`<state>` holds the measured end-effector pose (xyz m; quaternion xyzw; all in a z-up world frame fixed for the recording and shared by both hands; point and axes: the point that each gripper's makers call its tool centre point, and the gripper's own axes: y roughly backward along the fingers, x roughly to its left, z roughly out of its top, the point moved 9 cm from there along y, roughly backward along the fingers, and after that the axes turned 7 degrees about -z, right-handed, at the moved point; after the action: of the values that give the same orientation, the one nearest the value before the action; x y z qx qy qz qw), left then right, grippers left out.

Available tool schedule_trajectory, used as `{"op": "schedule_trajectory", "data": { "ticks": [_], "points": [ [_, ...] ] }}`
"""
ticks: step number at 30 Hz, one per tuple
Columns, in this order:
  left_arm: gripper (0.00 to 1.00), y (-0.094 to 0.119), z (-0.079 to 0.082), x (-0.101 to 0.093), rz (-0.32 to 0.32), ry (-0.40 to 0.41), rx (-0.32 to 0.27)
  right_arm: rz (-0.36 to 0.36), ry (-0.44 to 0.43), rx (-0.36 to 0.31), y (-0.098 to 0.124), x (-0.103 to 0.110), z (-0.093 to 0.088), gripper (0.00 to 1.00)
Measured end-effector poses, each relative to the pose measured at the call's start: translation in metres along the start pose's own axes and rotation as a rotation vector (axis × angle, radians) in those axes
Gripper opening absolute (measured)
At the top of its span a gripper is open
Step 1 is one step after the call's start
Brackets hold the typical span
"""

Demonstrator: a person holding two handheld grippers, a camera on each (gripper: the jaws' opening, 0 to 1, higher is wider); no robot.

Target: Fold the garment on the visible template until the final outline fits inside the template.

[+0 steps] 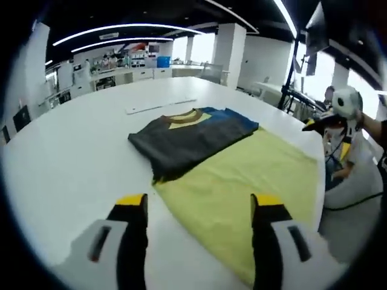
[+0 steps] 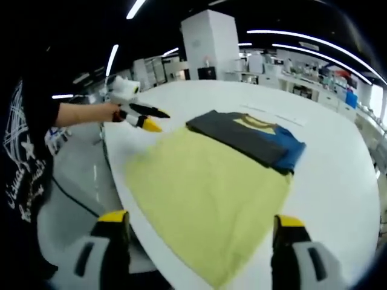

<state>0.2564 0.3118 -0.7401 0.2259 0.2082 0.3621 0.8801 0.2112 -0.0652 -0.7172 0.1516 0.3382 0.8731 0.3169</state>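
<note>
A folded garment, dark grey with a blue part and a yellow collar, lies on the far end of a yellow template sheet spread on the white table. One folded edge hangs slightly past the sheet's side. My left gripper hovers open over the sheet's near corner with nothing between its fingers. Above the near edge of the sheet, my right gripper is open too and holds nothing.
A thin white strip lies on the table beyond the garment. A person's arm and dark shirt stand at the table edge. Lab benches and a white pillar sit far behind.
</note>
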Motion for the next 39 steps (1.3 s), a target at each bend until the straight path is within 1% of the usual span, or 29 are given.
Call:
{"op": "schedule_trajectory", "data": {
  "ticks": [2,3,6,7,9,11,12,14,15,17,19,21,23,25,26,27,30,31,35,37,39],
  "points": [
    [0.74,0.004,-0.007,-0.008,-0.011,-0.005,0.015,0.007,0.011,0.009,-0.001,-0.001,-0.003,1.00],
    [0.75,0.006,-0.010,-0.013,-0.030,-0.012,0.024,0.013,0.013,0.015,-0.002,-0.001,-0.004,1.00],
    [0.80,0.010,-0.016,-0.022,-0.054,-0.011,0.033,0.029,0.021,0.024,-0.004,-0.002,-0.008,1.00],
    [0.81,0.011,-0.018,-0.027,-0.060,-0.015,0.040,0.034,0.023,0.030,-0.004,-0.002,-0.009,1.00],
    [0.83,0.011,-0.020,-0.030,-0.078,-0.028,0.055,0.039,0.029,0.041,-0.006,-0.003,-0.013,0.99],
    [0.86,0.012,-0.022,-0.039,-0.097,-0.036,0.054,0.041,0.043,0.047,-0.007,-0.005,-0.017,0.98],
    [0.88,0.012,-0.023,-0.040,-0.101,-0.043,0.057,0.043,0.049,0.051,-0.008,-0.005,-0.018,0.98],
    [0.91,0.011,-0.025,-0.046,-0.119,-0.063,0.077,0.044,0.059,0.062,-0.009,-0.006,-0.023,0.97],
    [0.92,0.010,-0.026,-0.051,-0.132,-0.070,0.087,0.046,0.061,0.065,-0.010,-0.007,-0.025,0.97],
    [0.93,0.010,-0.029,-0.051,-0.144,-0.090,0.095,0.046,0.065,0.080,-0.012,-0.009,-0.029,0.95],
    [0.94,0.009,-0.030,-0.058,-0.157,-0.112,0.111,0.044,0.087,0.102,-0.013,-0.009,-0.034,0.93],
    [0.94,0.008,-0.033,-0.062,-0.159,-0.118,0.116,0.042,0.125,0.107,-0.014,-0.009,-0.037,0.92],
    [0.93,0.005,-0.038,-0.058,-0.181,-0.123,0.144,0.044,0.141,0.115,-0.015,-0.009,-0.040,0.90],
    [0.93,0.004,-0.043,-0.065,-0.185,-0.158,0.173,0.048,0.169,0.119,-0.016,-0.008,-0.044,0.87],
    [0.92,0.004,-0.046,-0.066,-0.185,-0.162,0.189,0.043,0.173,0.126,-0.017,-0.008,-0.046,0.86],
    [0.91,0.004,-0.048,-0.067,-0.187,-0.159,0.192,0.042,0.174,0.133,-0.017,-0.007,-0.048,0.85],
    [0.89,0.006,-0.055,-0.069,-0.187,-0.161,0.212,0.037,0.176,0.130,-0.017,-0.007,-0.051,0.82],
    [0.88,0.006,-0.057,-0.070,-0.181,-0.173,0.222,0.039,0.171,0.125,-0.016,-0.006,-0.052,0.81],
    [0.83,0.007,-0.061,-0.069,-0.163,-0.197,0.230,0.033,0.174,0.120,-0.016,-0.008,-0.056,0.77],
    [0.77,0.008,-0.063,-0.063,-0.142,-0.187,0.242,0.022,0.171,0.114,-0.017,-0.009,-0.056,0.73],
    [0.72,0.009,-0.063,-0.062,-0.151,-0.181,0.237,0.022,0.166,0.107,-0.017,-0.010,-0.057,0.68]
  ]
}}
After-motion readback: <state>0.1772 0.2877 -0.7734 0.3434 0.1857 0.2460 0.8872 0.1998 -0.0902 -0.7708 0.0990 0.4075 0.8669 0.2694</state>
